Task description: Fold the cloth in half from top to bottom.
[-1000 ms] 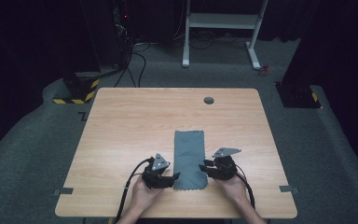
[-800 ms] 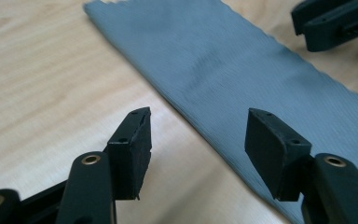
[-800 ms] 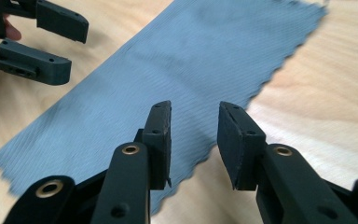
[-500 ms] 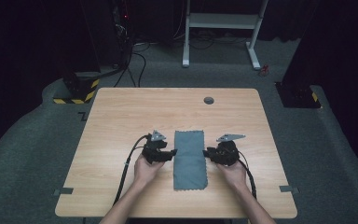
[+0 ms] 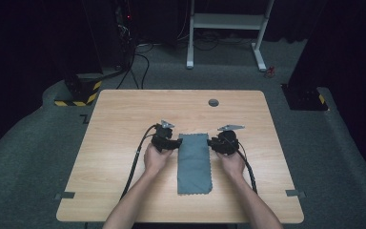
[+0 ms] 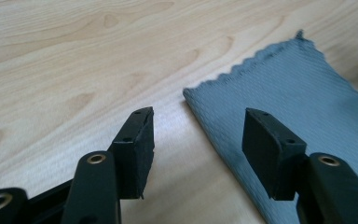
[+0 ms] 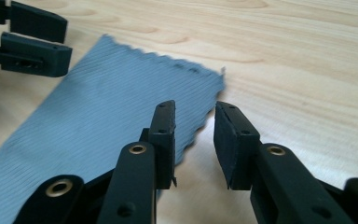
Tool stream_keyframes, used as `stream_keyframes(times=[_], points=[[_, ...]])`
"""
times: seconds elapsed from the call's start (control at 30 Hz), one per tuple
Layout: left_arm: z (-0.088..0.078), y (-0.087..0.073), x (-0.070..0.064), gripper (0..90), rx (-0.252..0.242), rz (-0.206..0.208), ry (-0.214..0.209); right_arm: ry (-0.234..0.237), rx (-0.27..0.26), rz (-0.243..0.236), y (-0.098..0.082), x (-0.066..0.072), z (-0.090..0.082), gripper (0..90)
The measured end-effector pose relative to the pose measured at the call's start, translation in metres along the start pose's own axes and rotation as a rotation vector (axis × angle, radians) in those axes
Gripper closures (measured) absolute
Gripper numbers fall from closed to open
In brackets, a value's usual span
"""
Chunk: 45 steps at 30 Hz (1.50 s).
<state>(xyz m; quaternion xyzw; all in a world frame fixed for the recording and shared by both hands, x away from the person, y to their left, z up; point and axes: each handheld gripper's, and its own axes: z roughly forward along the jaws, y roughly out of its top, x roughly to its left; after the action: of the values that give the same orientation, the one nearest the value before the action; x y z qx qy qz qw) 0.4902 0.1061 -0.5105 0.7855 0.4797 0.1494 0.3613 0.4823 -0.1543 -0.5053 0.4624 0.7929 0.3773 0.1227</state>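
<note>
A grey cloth (image 5: 194, 164) with pinked edges lies flat on the wooden table (image 5: 124, 119), its long side running away from me. My left gripper (image 5: 177, 141) sits at the cloth's far left corner. In the left gripper view its jaws (image 6: 196, 126) have just been closing; they stand apart over the cloth's (image 6: 289, 88) left edge without pressing it. My right gripper (image 5: 211, 142) sits at the far right corner. Its jaws (image 7: 195, 119) have just been closing to a narrow gap, with the cloth's (image 7: 112, 102) right edge below, untouched.
A round dark grommet (image 5: 213, 102) sits near the table's far edge. Grey tape tabs (image 5: 65, 195) mark the near corners. On the floor beyond stand a white desk frame (image 5: 228, 24) and a black base with yellow stripes (image 5: 78, 93). Cables trail back from both grippers.
Both hands have slid away from me along the cloth's two sides, from its near end to its far corners. The cloth has stayed flat in place.
</note>
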Motion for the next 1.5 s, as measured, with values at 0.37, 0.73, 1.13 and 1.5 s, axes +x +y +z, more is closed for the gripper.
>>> stream_keyframes(times=[0.37, 0.73, 1.13, 1.5], points=[[0.015, 0.007, -0.004, 45.7, 0.008, -0.021, 0.043, -0.05, 0.006, 0.022, 0.008, -0.004, 0.025, 67.6], [0.017, 0.009, -0.012, 64.6, 0.023, 0.071, 0.064, -0.076, 0.027, -0.045, 0.018, 0.003, 0.036, 73.8], [0.02, 0.013, -0.013, 87.1, 0.034, 0.027, -0.003, -0.052, 0.08, -0.053, 0.027, 0.001, 0.038, 89.2], [0.012, 0.015, -0.003, 89.1, 0.008, 0.014, -0.068, -0.014, 0.032, -0.062, 0.028, 0.0, 0.029, 90.0]])
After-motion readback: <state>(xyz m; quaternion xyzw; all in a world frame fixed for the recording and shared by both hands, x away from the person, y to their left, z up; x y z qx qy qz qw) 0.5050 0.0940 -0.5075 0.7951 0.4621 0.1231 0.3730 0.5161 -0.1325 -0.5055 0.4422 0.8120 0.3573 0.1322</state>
